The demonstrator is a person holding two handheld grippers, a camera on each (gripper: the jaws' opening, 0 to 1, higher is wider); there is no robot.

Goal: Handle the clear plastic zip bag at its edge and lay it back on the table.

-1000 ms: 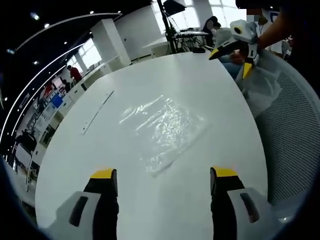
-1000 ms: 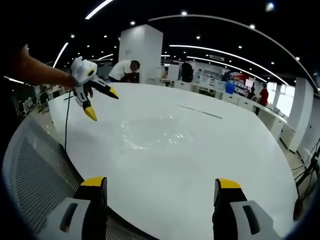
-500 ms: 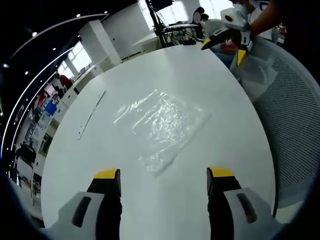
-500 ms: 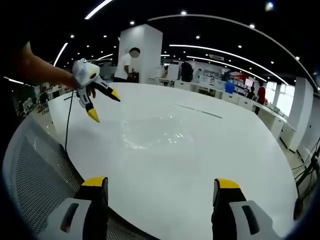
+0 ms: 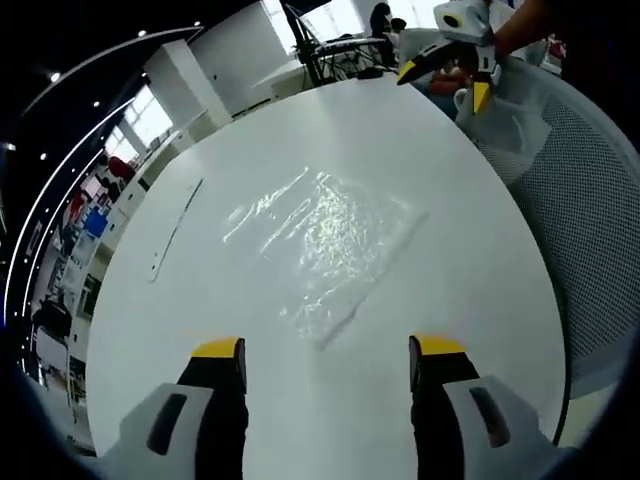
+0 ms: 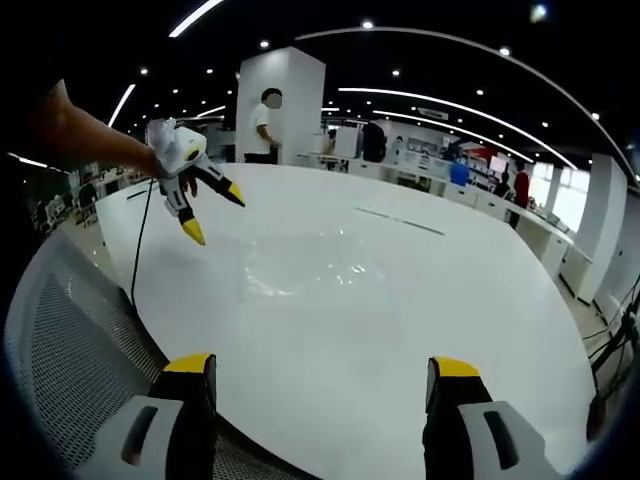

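Open-plan office with ceiling light strips, a white pillar and desks in the background; several people stand at the far side. Foreground: a large white tabletop (image 5: 420, 130), rounded at its near edge, with a mesh chair back (image 5: 590, 250) beside it.

Clear plastic zip bag (image 5: 325, 235) lies flat and crinkled near the middle of the tabletop, one corner pointing toward the left gripper view's camera; in the right gripper view it appears as a faint glossy patch (image 6: 305, 268). A thin pale strip (image 5: 175, 228) lies well apart from it, toward the far side of the tabletop.

Left gripper (image 5: 328, 350): jaws spread wide, empty, held above the tabletop near the bag's closest corner but apart from it; seen from the other view (image 6: 210, 208) it hangs over the bag's edge, in a person's hand. Right gripper (image 6: 325, 370): jaws likewise spread, empty, held back over the tabletop's near edge.

Judged step: the approach, before any grasp. The next move likely calls for lowering the left gripper to the near edge, sliding one jaw beneath the thin film, and closing on it.
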